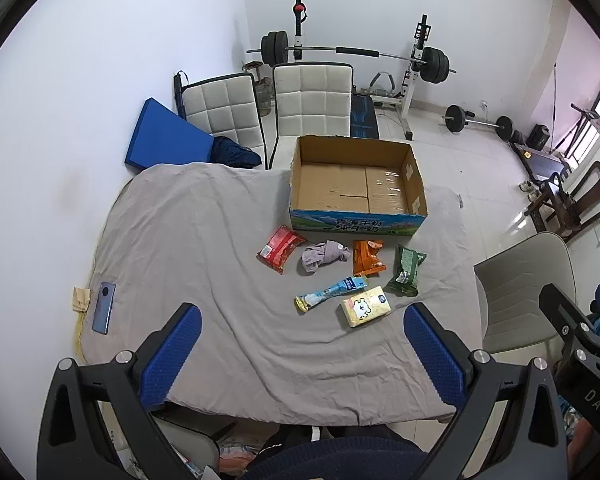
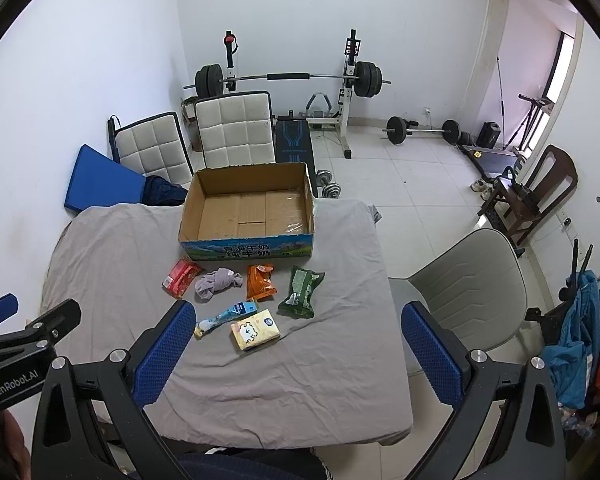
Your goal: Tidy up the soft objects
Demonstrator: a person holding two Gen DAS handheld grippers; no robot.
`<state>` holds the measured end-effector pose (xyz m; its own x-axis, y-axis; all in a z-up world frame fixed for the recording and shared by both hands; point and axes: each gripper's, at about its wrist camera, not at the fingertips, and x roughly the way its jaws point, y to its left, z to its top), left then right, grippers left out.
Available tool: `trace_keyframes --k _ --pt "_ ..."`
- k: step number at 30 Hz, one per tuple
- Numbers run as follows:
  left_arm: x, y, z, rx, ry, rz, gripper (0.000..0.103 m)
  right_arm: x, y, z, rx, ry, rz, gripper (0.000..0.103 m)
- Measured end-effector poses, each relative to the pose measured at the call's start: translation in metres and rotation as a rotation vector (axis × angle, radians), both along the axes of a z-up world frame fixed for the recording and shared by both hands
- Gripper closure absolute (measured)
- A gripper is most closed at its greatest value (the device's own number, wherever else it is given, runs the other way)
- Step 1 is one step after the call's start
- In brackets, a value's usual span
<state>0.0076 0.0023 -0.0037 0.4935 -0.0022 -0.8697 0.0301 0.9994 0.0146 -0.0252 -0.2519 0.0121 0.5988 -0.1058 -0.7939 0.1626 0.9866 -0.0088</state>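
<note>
Both grippers spread wide, holding nothing.
Blue tube pack (image 1: 331, 293) lay diagonally near the cardboard box (image 1: 356, 224), cap end toward it; left gripper (image 1: 304, 356) and right gripper (image 2: 298, 354) hovered apart.

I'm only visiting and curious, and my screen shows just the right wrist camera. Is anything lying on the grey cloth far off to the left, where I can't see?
Observer: Yes. The left wrist view shows a blue phone lying flat near the left edge of the grey cloth.
Operator: Anything beside it?
Observer: A small beige piece sits at the very edge, just left of the phone. I cannot tell what it is.
Operator: Is the left gripper holding something?
Observer: No. The left gripper has its jaws wide apart with nothing between them.
</note>
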Motion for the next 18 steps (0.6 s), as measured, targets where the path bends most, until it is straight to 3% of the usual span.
trace_keyframes --k 18 --pt "0.0022 -0.0005 0.0051 0.001 -0.021 0.005 0.000 0.0032 -0.0002 0.0052 -0.008 -0.017 -0.007 0.000"
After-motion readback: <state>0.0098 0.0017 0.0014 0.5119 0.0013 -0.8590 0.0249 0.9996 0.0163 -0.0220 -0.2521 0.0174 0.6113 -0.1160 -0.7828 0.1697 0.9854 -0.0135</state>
